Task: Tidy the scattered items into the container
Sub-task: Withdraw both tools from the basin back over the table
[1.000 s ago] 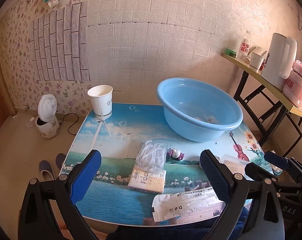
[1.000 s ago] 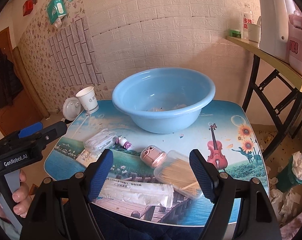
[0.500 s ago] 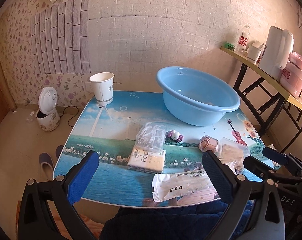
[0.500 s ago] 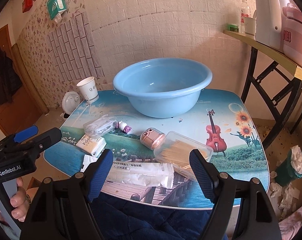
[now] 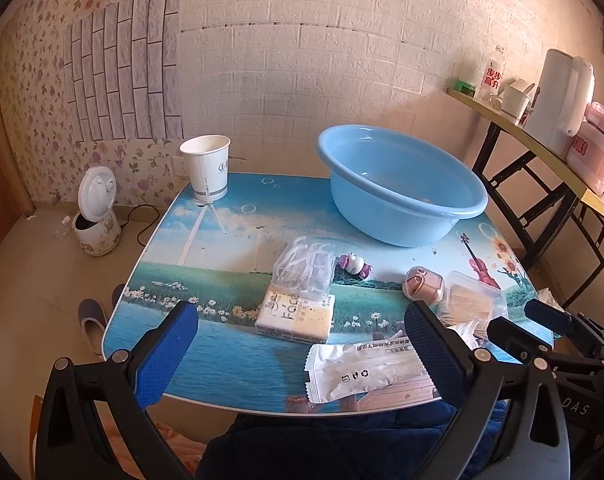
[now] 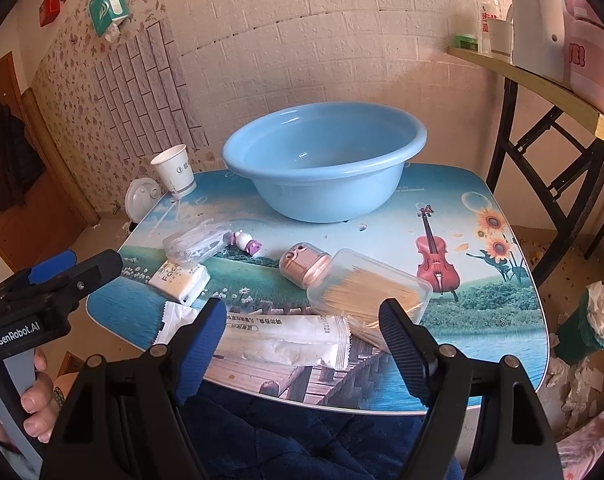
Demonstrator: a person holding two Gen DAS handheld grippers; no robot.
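Note:
A blue basin (image 5: 402, 188) (image 6: 322, 160) stands at the back of the printed table. In front lie a clear bag of floss picks (image 5: 306, 266) (image 6: 193, 242), a tissue pack (image 5: 295, 314) (image 6: 179, 280), a small purple toy (image 5: 354, 264) (image 6: 245, 240), a pink case (image 5: 422, 288) (image 6: 304, 264), a clear box of toothpicks (image 5: 472, 296) (image 6: 366, 288) and a long white packet (image 5: 362, 368) (image 6: 277, 338). My left gripper (image 5: 302, 354) is open and empty above the table's near edge. My right gripper (image 6: 304, 346) is open and empty over the white packet and near edge.
A paper cup (image 5: 205, 168) (image 6: 173, 170) stands at the table's back left. A rice cooker (image 5: 95, 216) and slippers (image 5: 91, 318) are on the floor at the left. A side table (image 5: 542, 152) with a kettle stands at the right. A bin of tissue (image 6: 590, 324) sits at the right.
Both grippers have pulled back and up from the table, so more of the table and the near items shows. Both stay open and empty.

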